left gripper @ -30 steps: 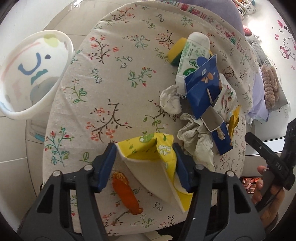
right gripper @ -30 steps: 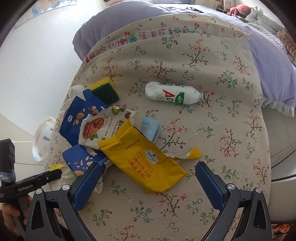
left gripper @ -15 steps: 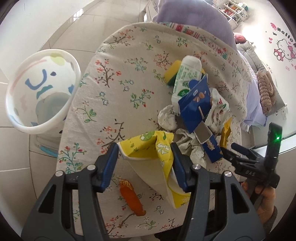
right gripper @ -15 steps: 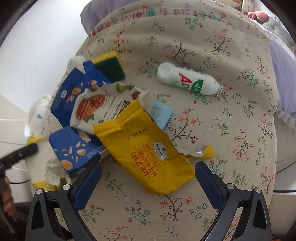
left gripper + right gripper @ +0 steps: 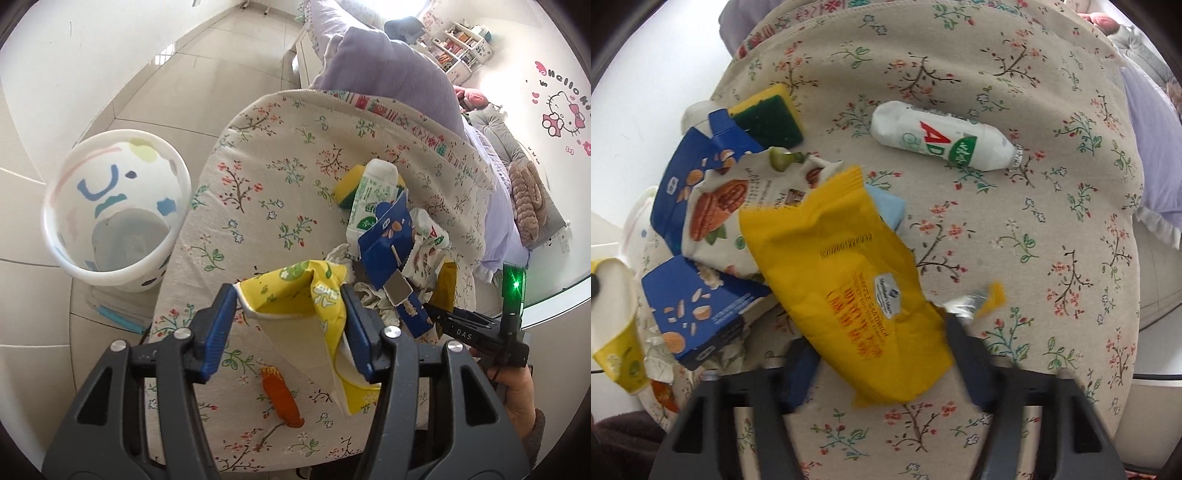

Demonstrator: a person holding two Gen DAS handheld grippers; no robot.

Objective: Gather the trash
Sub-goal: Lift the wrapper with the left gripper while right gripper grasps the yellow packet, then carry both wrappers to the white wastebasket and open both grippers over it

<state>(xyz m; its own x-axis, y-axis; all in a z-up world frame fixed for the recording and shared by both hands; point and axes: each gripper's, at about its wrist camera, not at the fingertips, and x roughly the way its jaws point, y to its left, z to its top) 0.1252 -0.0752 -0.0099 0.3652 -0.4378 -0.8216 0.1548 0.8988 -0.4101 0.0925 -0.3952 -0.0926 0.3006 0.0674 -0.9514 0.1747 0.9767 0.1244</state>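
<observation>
My left gripper (image 5: 290,326) is shut on a crushed yellow paper cup (image 5: 306,306) and holds it above the floral-cloth table (image 5: 266,192). The white trash bin (image 5: 110,210) stands on the floor to the left. My right gripper (image 5: 879,354) has closed in on a yellow snack wrapper (image 5: 849,280), its jaws at the wrapper's lower edges; the view is blurred there. The cup also shows in the right wrist view (image 5: 617,325). Around the wrapper lie blue snack boxes (image 5: 698,306), a nut packet (image 5: 724,214), crumpled tissue (image 5: 373,299) and a white bottle (image 5: 942,136).
A yellow-green sponge (image 5: 768,114) lies at the pile's far side. A second white bottle (image 5: 373,195) lies beside it. A purple cushion (image 5: 388,74) sits behind the table. The right hand gripper shows in the left wrist view (image 5: 480,328).
My left gripper has lifted the yellow cup higher, so the bin and floor show more. My right gripper has moved forward onto the yellow wrapper and its jaws have narrowed around it.
</observation>
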